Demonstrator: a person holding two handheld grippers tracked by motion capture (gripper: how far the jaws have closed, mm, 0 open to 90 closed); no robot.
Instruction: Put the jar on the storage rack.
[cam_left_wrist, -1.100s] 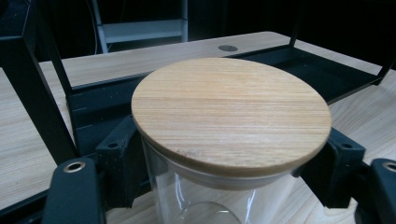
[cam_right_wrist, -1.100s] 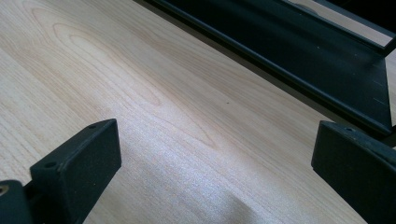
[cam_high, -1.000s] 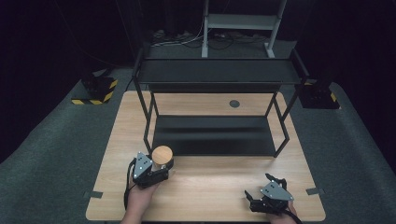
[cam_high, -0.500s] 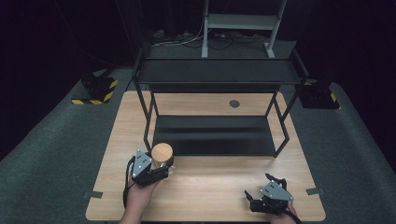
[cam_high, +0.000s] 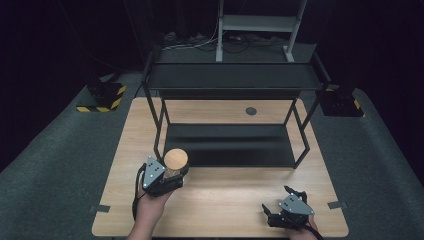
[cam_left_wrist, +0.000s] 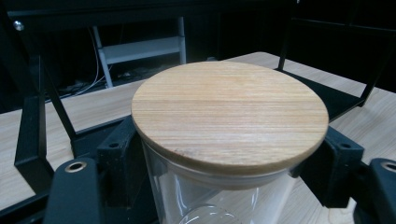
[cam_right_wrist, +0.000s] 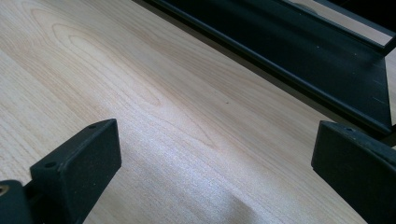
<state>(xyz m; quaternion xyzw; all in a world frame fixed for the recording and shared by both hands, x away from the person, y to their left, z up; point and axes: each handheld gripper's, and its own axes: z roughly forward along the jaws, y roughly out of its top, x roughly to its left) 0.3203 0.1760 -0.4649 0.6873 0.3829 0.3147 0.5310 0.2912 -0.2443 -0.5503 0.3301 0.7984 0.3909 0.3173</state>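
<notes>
We have the glass jar (cam_left_wrist: 219, 196) between the fingers (cam_left_wrist: 119, 154) of the left gripper (cam_high: 169, 176), clamped on its clear wall just under the round wooden lid (cam_left_wrist: 229, 112); in the left gripper view one black pad sits on each side of the glass, tight against it, and the lid overhangs both pads. Seen from the high view the jar stands upright, near the front left leg of the black two-tier shelf rack (cam_high: 230, 77), with the rack's lower shelf (cam_high: 230, 145) just beyond our fingertips.

The right gripper (cam_high: 280, 205) rests near the table's front edge, well apart from the jar; its fingers (cam_right_wrist: 79, 163) are spread wide with nothing but the bare wooden table (cam_right_wrist: 154, 98) between them.

We judge the step in hand to be carrying the jar to the rack, probably onto the lower shelf ahead of the fingers; whether the jar's base is off the table yet we cannot tell. To do it well we should keep the grip as it is, below the lid rather than on it, since the lid may only sit loose on the rim; we keep the jar upright so the lid does not slide; we lift enough to clear the shelf's front lip before moving forward past the fingertips; we steer a little away from the rack leg beside the left pad; smooth glass can slip, so we move steadily and ease the pads apart only once the base rests flat.
</notes>
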